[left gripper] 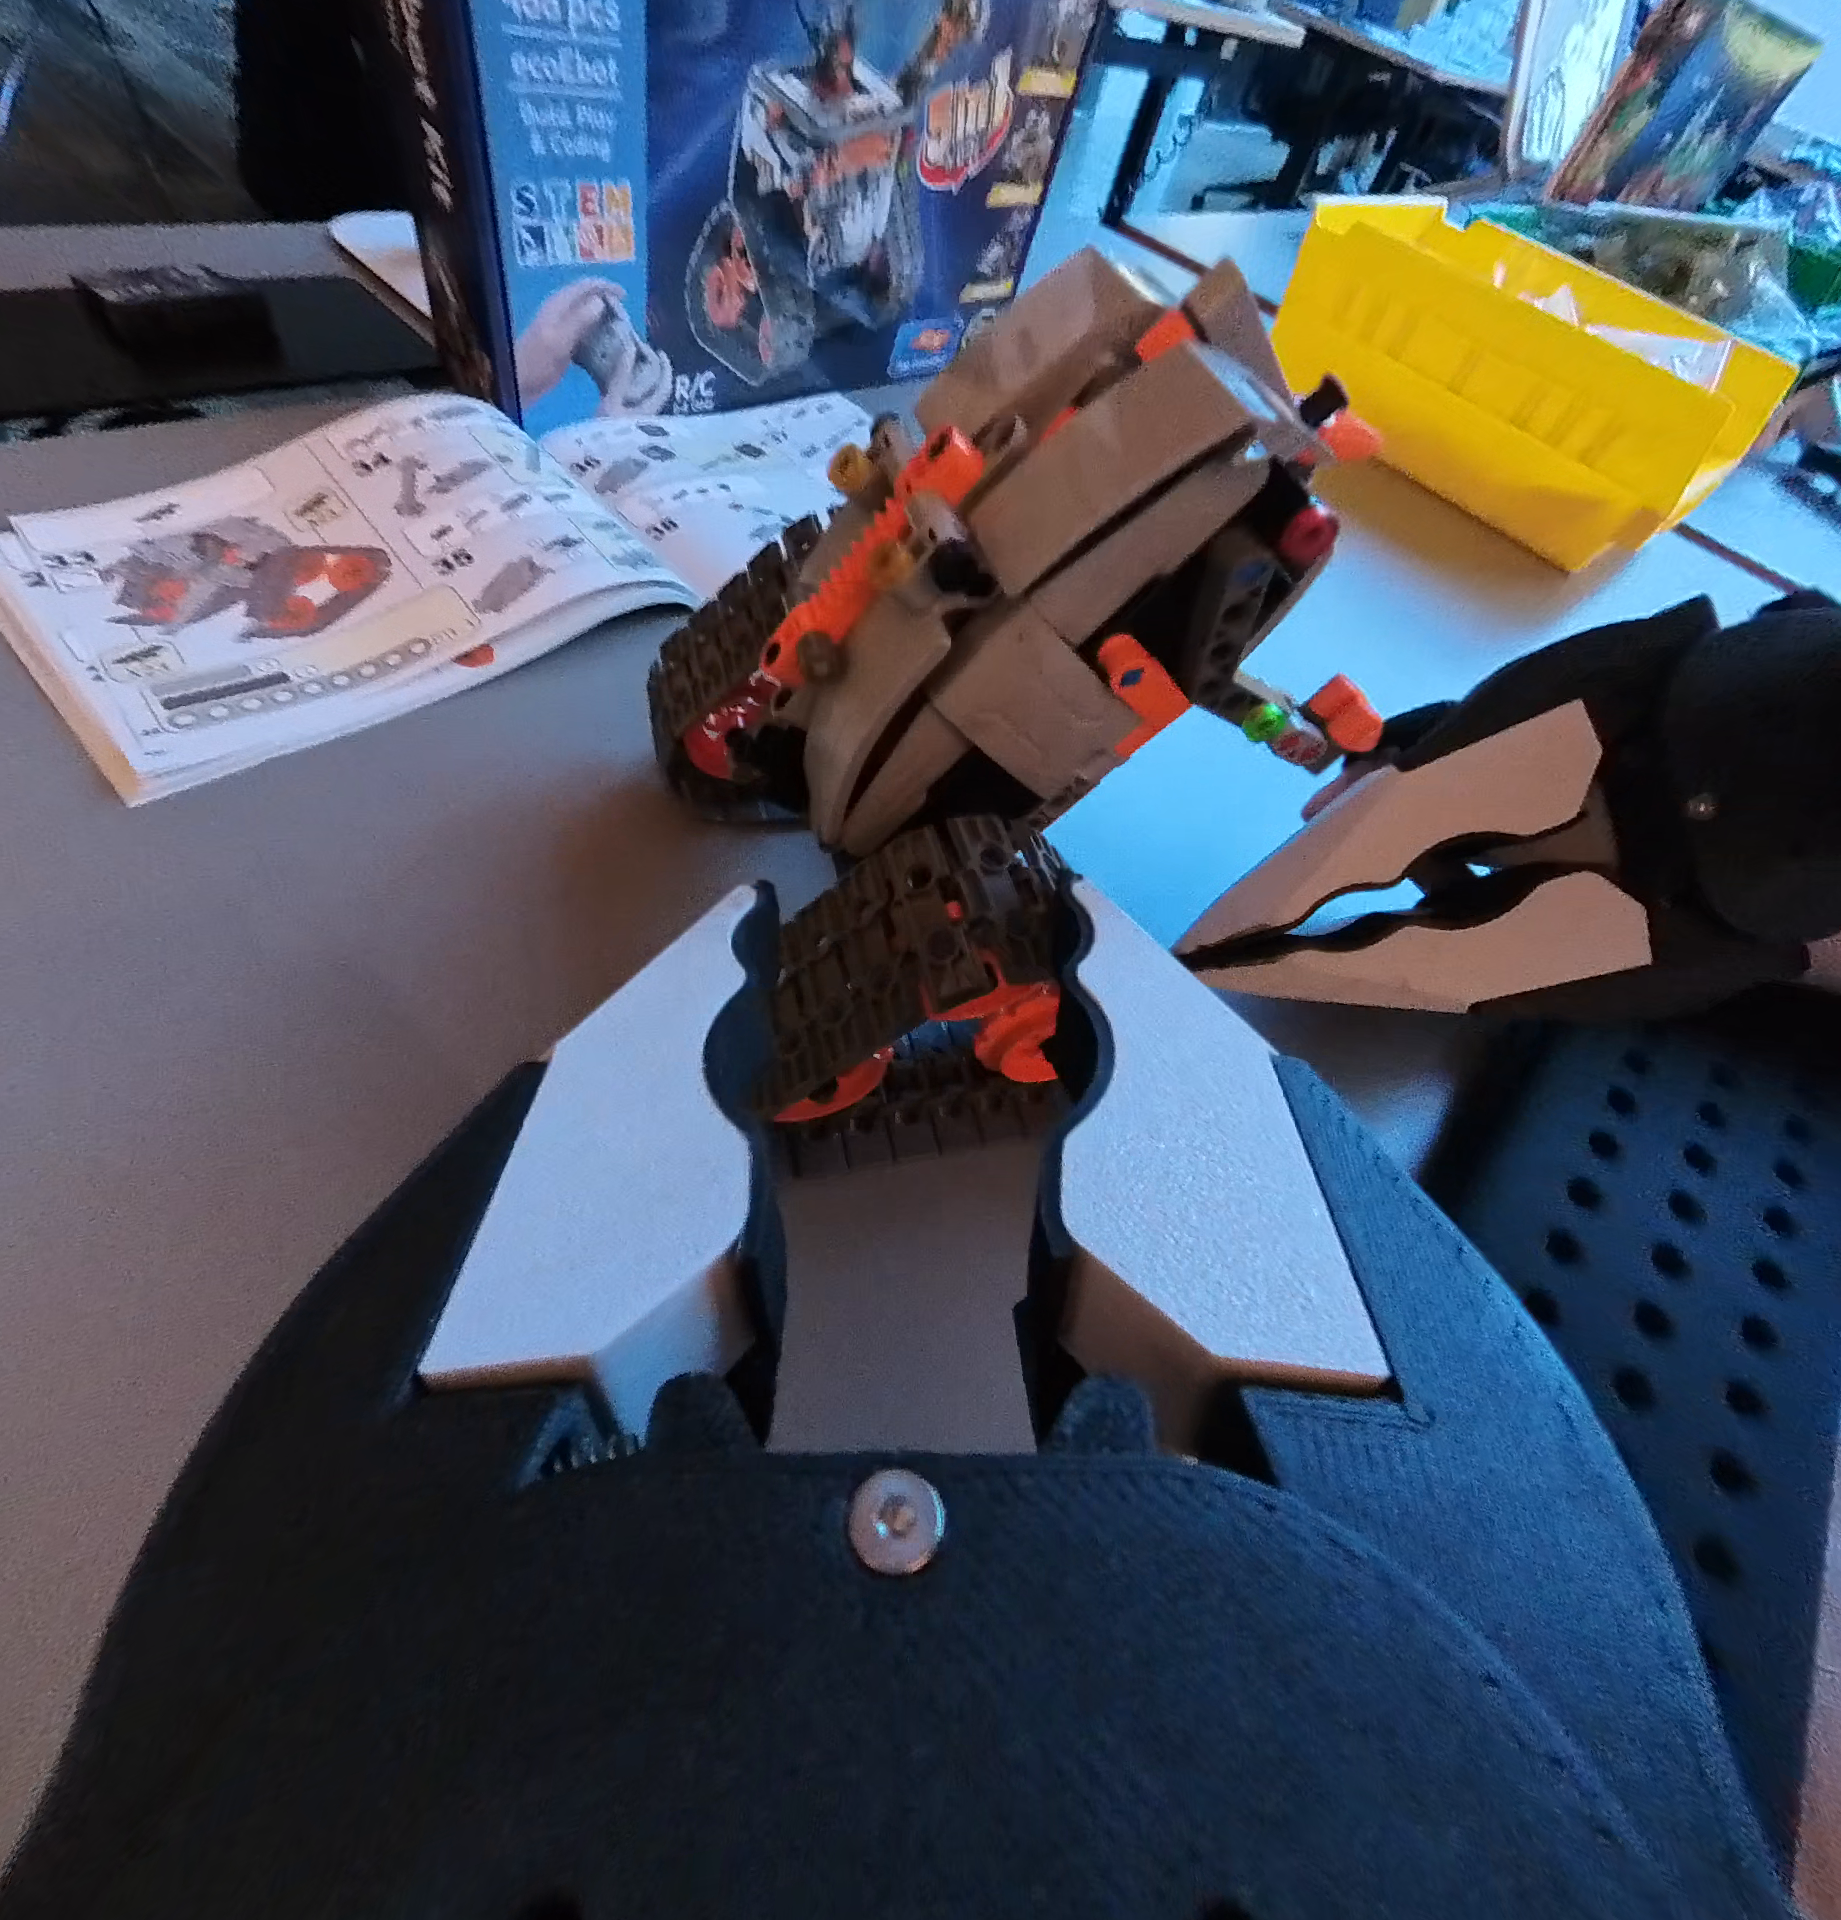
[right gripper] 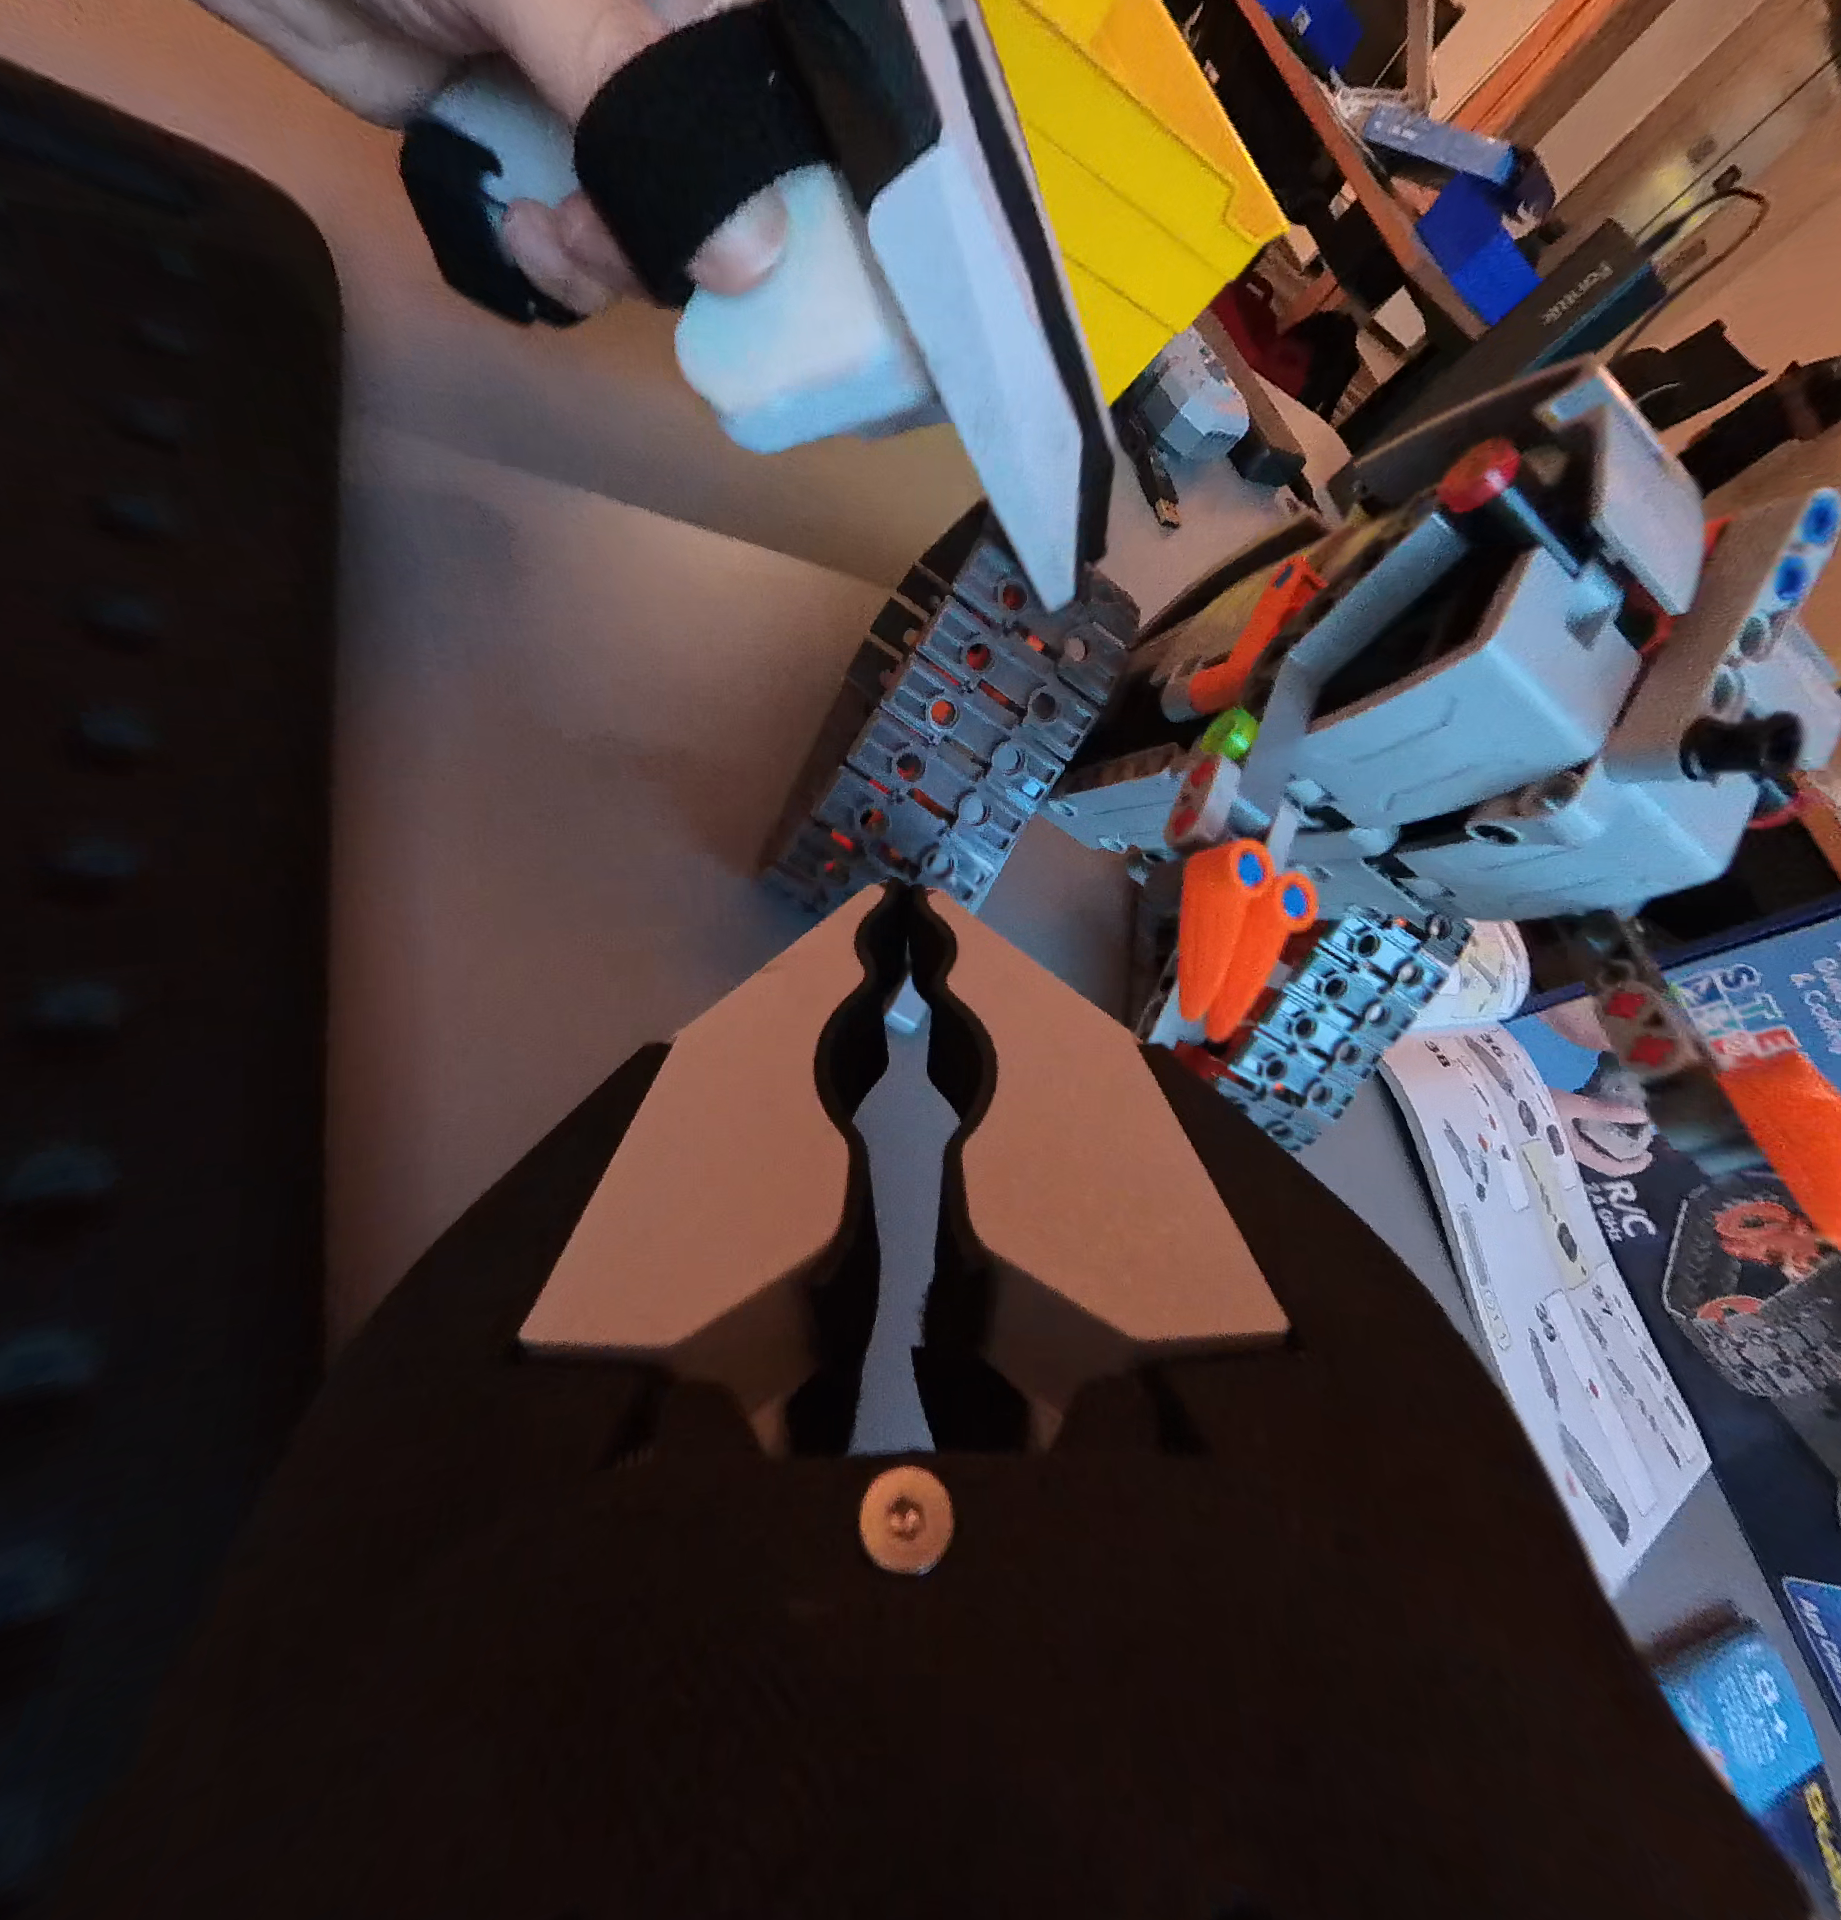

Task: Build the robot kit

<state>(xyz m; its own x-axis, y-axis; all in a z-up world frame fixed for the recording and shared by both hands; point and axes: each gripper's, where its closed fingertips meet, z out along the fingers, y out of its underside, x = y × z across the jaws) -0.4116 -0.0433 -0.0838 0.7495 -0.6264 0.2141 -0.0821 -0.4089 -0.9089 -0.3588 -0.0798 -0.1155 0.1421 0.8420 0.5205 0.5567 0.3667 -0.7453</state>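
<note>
Item: our left claw (left gripper: 911, 1029) clasps the toy robot's near tread (left gripper: 916, 997); right claw (right gripper: 908, 914) pinched empty beside it on the worktop (left gripper: 324, 987).

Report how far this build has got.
Done: the tracked model has grey body panels and both tracks on. In hand: left gripper clamps the near track, model tilted; right gripper is shut beside it. Remaining: unclear; the manual lies open, yellow bin behind.

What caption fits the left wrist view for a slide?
Left gripper shut on the near black rubber track of a tilted grey-and-orange brick robot; shut right gripper alongside on the grey table.
</note>
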